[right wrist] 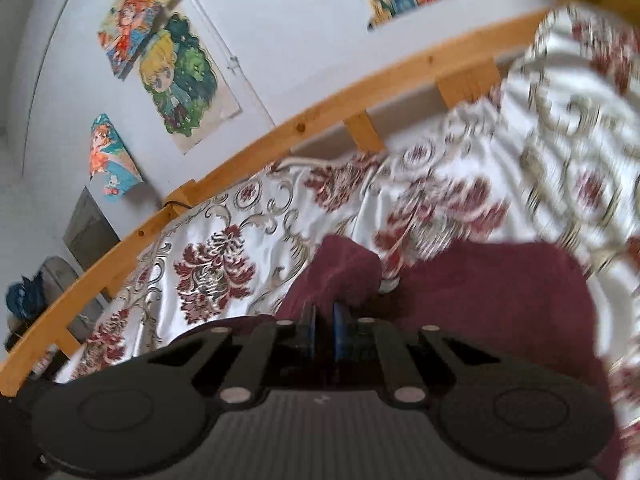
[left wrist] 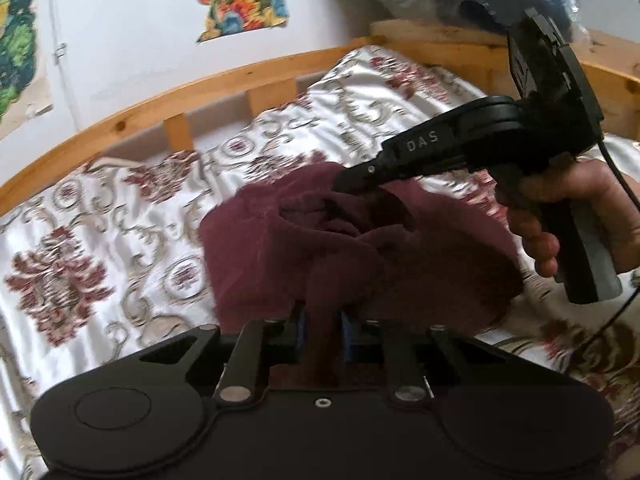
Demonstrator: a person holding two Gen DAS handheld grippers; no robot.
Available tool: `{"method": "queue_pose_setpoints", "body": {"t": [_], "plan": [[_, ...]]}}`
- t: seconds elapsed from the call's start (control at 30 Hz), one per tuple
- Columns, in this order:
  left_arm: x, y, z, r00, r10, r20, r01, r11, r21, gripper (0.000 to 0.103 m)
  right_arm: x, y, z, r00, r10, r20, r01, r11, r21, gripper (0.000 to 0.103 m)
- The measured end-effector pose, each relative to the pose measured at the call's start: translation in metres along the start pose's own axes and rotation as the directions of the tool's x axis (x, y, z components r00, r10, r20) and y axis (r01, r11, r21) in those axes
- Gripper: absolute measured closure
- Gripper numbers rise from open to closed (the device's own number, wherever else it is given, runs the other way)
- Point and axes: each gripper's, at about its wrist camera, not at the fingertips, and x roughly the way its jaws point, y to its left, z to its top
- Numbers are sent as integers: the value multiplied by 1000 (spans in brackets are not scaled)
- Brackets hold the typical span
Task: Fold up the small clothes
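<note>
While the left gripper (left wrist: 322,330) pinches a fold of the maroon cloth (left wrist: 320,248) between nearly closed blue pads, the right gripper (right wrist: 324,330) nips another edge just as tightly. Between them the cloth lies bunched on the floral bedspread (left wrist: 100,216) — wooden rail (left wrist: 160,108) beyond.

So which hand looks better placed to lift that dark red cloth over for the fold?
Probably neither alone. The left gripper and right gripper each already pinch the maroon garment, so lifting together suits best.
</note>
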Motion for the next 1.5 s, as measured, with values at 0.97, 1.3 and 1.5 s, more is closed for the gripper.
{"method": "queue_pose_setpoints", "body": {"t": [0.97, 1.3, 1.5], "plan": [[17, -53, -2, 995, -100, -9, 100, 992, 71, 86, -12, -84, -19, 983, -157, -96, 175, 957, 231, 92], [23, -68, 4, 992, -123, 18, 122, 990, 74, 87, -34, -75, -1, 966, -259, 21, 256, 963, 79, 95], [27, -75, -2, 992, -129, -14, 129, 987, 94, 86, -36, -86, -17, 952, -303, -51, 307, 943, 131, 95]]}}
